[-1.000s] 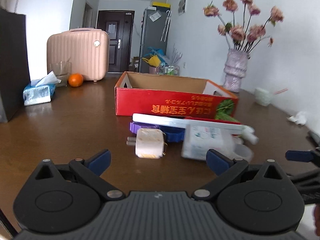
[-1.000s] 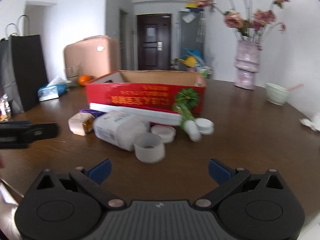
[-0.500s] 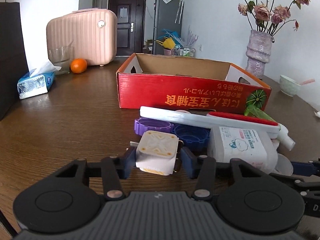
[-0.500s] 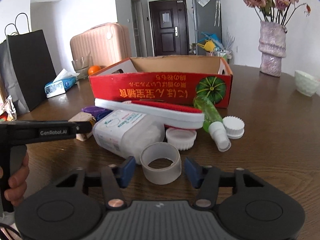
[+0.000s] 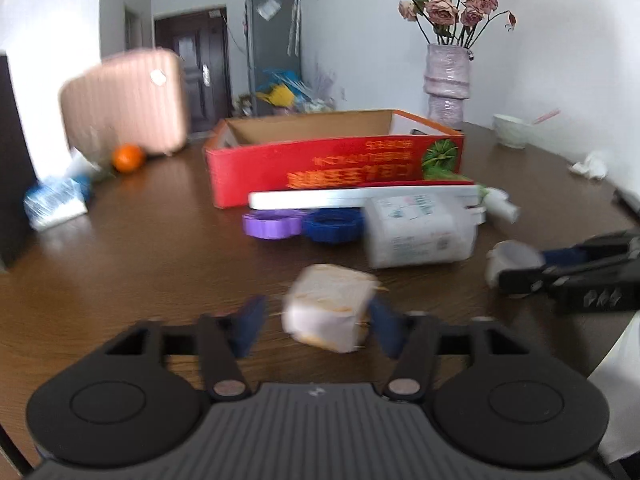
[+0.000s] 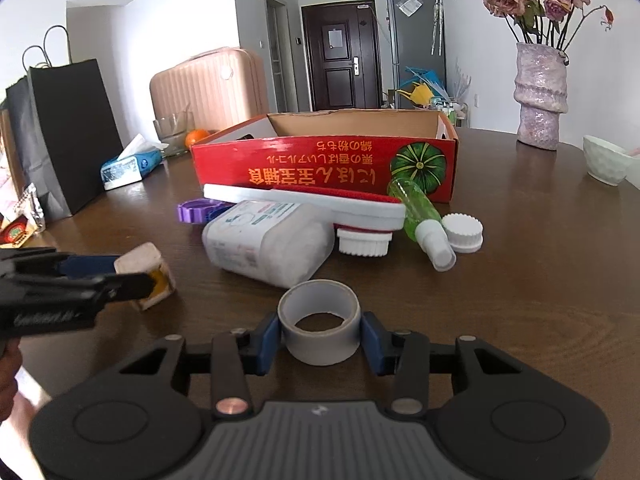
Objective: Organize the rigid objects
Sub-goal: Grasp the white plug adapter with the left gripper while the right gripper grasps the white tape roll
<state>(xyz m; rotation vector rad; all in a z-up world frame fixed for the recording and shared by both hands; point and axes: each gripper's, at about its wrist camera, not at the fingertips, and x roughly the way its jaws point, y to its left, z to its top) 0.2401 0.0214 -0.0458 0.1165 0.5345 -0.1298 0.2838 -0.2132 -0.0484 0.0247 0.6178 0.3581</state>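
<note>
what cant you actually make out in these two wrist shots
- Inside of the red box: both views, its near wall hides the floor.
- White plug cube: left wrist view, motion blur; whether the opening left gripper touches it is unclear.
- Blue cap: right wrist view, hidden behind the white bottle.

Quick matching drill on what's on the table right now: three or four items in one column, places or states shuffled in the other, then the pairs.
1. tape roll
2. white adapter
3. green spray bottle
4. orange

A. lying in front of the red box
B. beside the pink suitcase
C. clamped in the right gripper
D. between the opening jaws of the left gripper

Pairs: 1-C, 2-D, 3-A, 4-B
</note>
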